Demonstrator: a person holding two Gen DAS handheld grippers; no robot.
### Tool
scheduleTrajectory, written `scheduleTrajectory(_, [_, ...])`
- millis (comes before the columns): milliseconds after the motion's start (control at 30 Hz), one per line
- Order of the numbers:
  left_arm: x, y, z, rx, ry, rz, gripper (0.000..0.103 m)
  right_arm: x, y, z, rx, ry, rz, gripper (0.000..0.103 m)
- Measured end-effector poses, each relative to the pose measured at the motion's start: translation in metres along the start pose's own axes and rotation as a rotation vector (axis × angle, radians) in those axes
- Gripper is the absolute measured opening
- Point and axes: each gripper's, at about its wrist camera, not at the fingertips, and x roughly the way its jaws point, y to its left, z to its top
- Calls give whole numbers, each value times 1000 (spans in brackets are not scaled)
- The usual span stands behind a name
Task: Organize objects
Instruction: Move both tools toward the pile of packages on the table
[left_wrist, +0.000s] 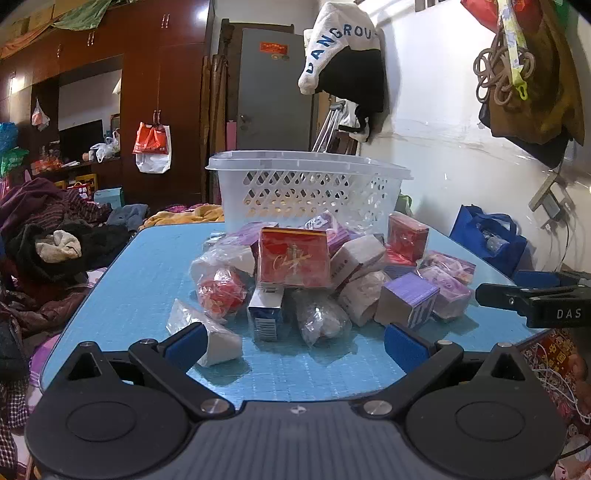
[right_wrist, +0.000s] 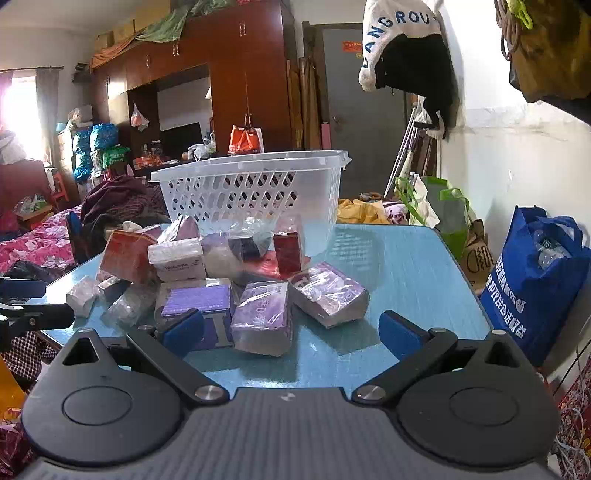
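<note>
A pile of small boxes and plastic-wrapped packets lies on the blue table (left_wrist: 147, 280), in front of a white lattice basket (left_wrist: 306, 188). A red box (left_wrist: 293, 258) stands at the pile's top, with a purple box (left_wrist: 408, 299) and a blue-white carton (left_wrist: 266, 310) nearer. My left gripper (left_wrist: 293, 341) is open and empty at the near table edge, its left pad beside a white wrapped packet (left_wrist: 207, 332). My right gripper (right_wrist: 291, 332) is open and empty, facing purple wrapped packets (right_wrist: 264, 317) and a purple box (right_wrist: 195, 301). The basket shows behind (right_wrist: 251, 192).
Clothes are heaped on a bed at the left (left_wrist: 48, 236). A blue shopping bag (right_wrist: 535, 277) stands on the floor right of the table. The other gripper shows at the right edge of the left wrist view (left_wrist: 535, 299). Bags hang on the white wall.
</note>
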Motion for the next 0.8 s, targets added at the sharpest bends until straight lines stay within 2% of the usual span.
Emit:
scheduleTrajectory(400, [0, 4, 1, -12, 3, 43, 103, 1, 0, -1, 1, 2, 3, 103])
scheduleTrajectory(533, [0, 6, 1, -21, -19, 40, 103, 1, 0, -1, 0, 3, 4, 103])
scheduleTrajectory(800, [1, 6, 0, -28, -15, 32, 103, 2, 0, -1, 1, 4, 4, 103])
